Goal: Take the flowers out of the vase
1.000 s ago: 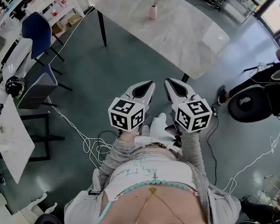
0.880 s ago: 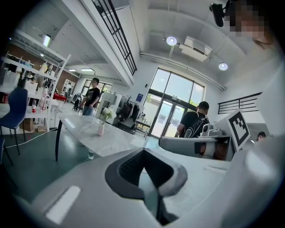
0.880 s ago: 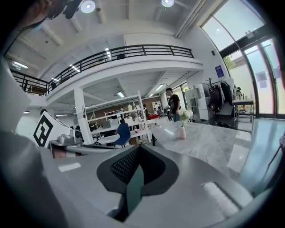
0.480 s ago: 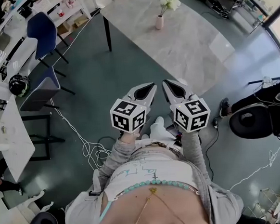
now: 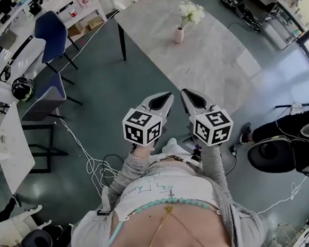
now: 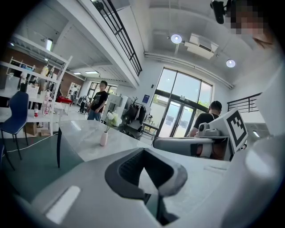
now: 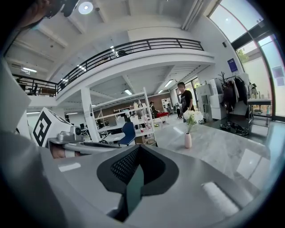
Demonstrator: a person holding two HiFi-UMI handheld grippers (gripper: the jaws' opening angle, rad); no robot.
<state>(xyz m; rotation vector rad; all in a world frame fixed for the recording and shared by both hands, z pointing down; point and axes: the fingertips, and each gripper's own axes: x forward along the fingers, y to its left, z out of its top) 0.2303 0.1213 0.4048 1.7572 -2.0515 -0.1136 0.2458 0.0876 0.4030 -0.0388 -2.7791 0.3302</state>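
A small pink vase [image 5: 179, 35] with white flowers [image 5: 191, 12] stands on a long grey marble table [image 5: 219, 62] far ahead of me. Both grippers are held side by side at waist height, well short of the table. My left gripper [image 5: 164, 97] has its jaws together with nothing in them, and so does my right gripper [image 5: 189, 94]. In the left gripper view the vase [image 6: 103, 138] shows beyond the closed gripper [image 6: 144, 150]. In the right gripper view the vase [image 7: 188, 140] and flowers [image 7: 193, 116] stand right of the closed gripper [image 7: 139, 149].
Blue chair [image 5: 51, 30] and grey chair [image 5: 47, 97] stand left of the table. White cables [image 5: 93, 159] lie on the green floor beside me. A person sits low at the right [image 5: 299, 135]. Another person [image 6: 99, 100] stands beyond the table. A white table [image 5: 7, 142] is at the far left.
The table and vase have slid down and right in the head view, so they are nearer. Both grippers keep the same pose, jaws together.
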